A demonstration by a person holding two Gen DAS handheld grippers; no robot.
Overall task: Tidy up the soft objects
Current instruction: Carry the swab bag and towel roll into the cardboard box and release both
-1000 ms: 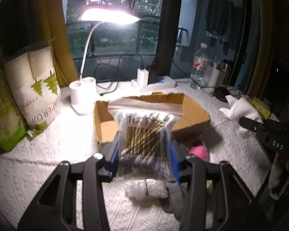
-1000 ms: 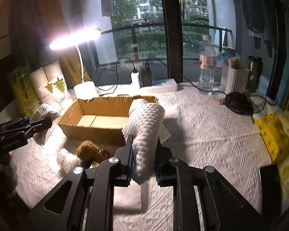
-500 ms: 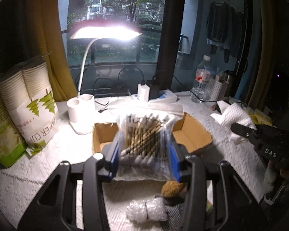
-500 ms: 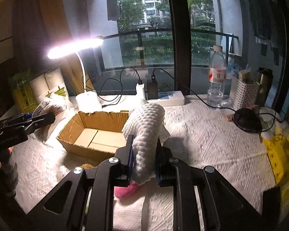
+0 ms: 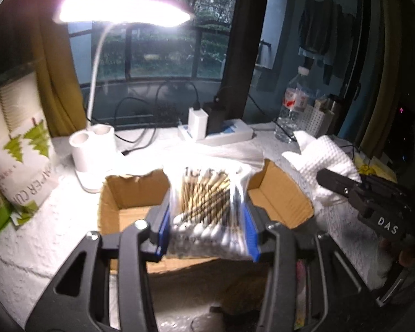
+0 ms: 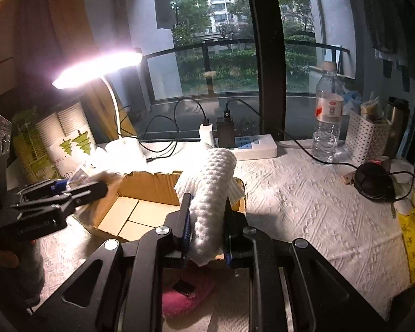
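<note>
Left wrist view: sleeve of white paper cups with green tree print (image 5: 16, 152) far left; white desk lamp (image 5: 96, 149) lit beside it. Left gripper (image 5: 207, 238) pinches a clear plastic bag of cotton swabs (image 5: 207, 204), held above the open brown cardboard box (image 5: 279, 196) on the white textured table cover (image 5: 41, 238). Right wrist view: right gripper (image 6: 206, 227) clamps a rolled white waffle-weave cloth (image 6: 210, 188), upright over the box's near edge. Pink fluffy item (image 6: 185, 293) lies below the gripper. Clear water bottle (image 6: 327, 116) stands far right.
</note>
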